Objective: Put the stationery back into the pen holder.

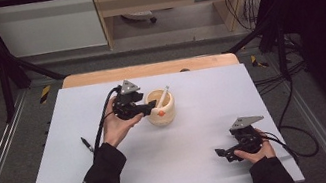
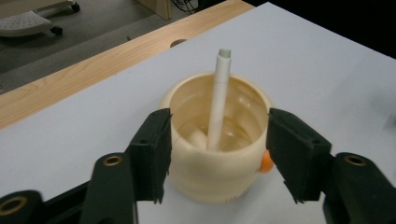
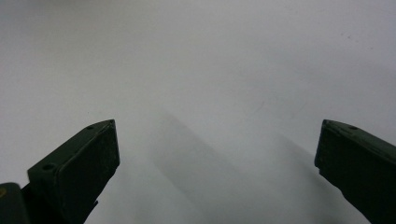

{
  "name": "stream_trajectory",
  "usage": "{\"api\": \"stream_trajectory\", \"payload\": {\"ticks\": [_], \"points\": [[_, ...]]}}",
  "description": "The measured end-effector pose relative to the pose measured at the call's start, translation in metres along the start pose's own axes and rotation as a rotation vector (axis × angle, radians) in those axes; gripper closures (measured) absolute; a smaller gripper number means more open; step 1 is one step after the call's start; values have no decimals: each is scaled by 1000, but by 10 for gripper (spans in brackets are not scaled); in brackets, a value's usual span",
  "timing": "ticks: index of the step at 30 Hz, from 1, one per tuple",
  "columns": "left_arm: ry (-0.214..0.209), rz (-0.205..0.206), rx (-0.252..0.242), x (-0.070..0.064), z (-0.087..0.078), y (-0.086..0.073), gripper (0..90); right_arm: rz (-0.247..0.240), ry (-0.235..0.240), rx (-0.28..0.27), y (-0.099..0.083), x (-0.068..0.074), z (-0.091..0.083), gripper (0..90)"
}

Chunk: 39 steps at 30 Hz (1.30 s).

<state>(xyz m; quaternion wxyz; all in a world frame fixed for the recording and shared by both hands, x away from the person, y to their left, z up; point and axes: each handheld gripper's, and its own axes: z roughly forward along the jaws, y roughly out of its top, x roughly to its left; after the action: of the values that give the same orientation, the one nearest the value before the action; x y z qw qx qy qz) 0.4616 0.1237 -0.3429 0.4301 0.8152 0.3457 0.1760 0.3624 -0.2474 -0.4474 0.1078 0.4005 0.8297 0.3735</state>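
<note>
Our left gripper [image 2: 217, 158] has its jaws spread on either side of a cream cup [image 2: 217, 172]: the left jaw looks to be touching or just shy of the wall, while the right jaw stands slightly apart, near a small orange mark [image 2: 265, 162] on the cup's side. We judge that we are about to close on the cup, or have just let go of it; the pictures do not settle which. Inside the cup, between our jaws and beyond them, a white pen [image 2: 219, 102] leans against the rim with its tip rising above it. In the high view the cup [image 1: 162, 114] stands just past the left gripper [image 1: 151, 106], towards the far side of the white table [image 1: 174, 165]. Our right gripper [image 1: 220, 153] hovers well apart from the cup, near the table's near edge, jaws wide open [image 3: 215, 154] over bare surface, holding nothing. Behind the left hand [image 1: 116, 127] a dark pen [image 1: 87, 144] lies on the table. The risks, as we see them: squeezing unevenly could push the light cup sideways or tip it, spilling the white pen; a grip low on the rounded wall could slip; and lifting quickly could make the leaning pen swing out.
</note>
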Motion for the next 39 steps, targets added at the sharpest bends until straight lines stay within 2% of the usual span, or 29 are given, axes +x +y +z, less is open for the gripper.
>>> {"api": "stream_trajectory", "payload": {"ticks": [4, 10, 15, 20, 24, 29, 31, 33, 36, 37, 39], "points": [[1, 4, 15, 6, -15, -13, 335, -5, -2, -2, 1, 1, 1, 9], [3, -2, 37, 18, -40, -40, 244, -2, 1, -3, 4, 6, 2, 9], [24, -19, 53, 26, -56, -63, 182, 3, 0, -11, 8, 9, 5, 8], [30, -30, 71, 31, -66, -86, 127, 10, -4, -18, 11, 13, 7, 8], [42, -59, 80, 36, -71, -103, 116, 12, -8, -16, 12, 14, 8, 8], [82, -85, 98, 46, -77, -119, 117, 12, -9, -13, 12, 14, 8, 9], [101, -83, 108, 49, -80, -126, 138, 7, -9, -10, 12, 14, 8, 9], [113, -93, 107, 53, -82, -131, 203, 7, -10, -8, 12, 14, 8, 8], [127, -121, 117, 60, -86, -139, 387, 4, -10, -5, 12, 13, 8, 9], [131, -129, 123, 62, -86, -141, 430, 2, -10, -2, 11, 13, 8, 9], [163, -130, 140, 65, -88, -144, 497, -1, -12, 4, 11, 13, 8, 9]]}}
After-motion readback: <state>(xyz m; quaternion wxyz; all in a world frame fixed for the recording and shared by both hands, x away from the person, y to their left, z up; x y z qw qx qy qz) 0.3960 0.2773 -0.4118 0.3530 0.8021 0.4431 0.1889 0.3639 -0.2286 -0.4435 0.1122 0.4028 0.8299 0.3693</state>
